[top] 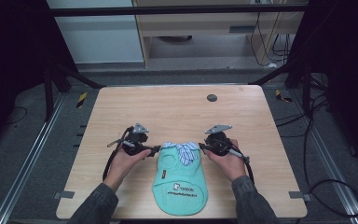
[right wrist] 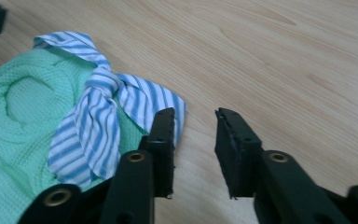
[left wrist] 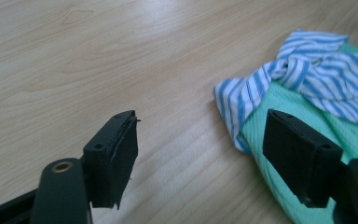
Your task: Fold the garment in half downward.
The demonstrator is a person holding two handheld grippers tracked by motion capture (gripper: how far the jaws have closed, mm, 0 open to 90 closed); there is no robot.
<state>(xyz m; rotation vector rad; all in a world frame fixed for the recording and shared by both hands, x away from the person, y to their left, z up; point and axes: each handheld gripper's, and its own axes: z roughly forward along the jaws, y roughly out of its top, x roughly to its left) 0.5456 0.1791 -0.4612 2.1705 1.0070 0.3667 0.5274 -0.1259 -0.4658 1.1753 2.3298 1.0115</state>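
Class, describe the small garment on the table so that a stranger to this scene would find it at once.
Start at the wooden table, then look to its near edge, midway between the person's two hands. There lies a small mint-green garment, flat on the wood. Its blue-and-white striped collar at the far end marks it out from the black claws at either side.

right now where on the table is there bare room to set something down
The far half of the table, between the small dark disc and the grippers, is bare. So are the left and right edge strips. It is crowded around the green garment.
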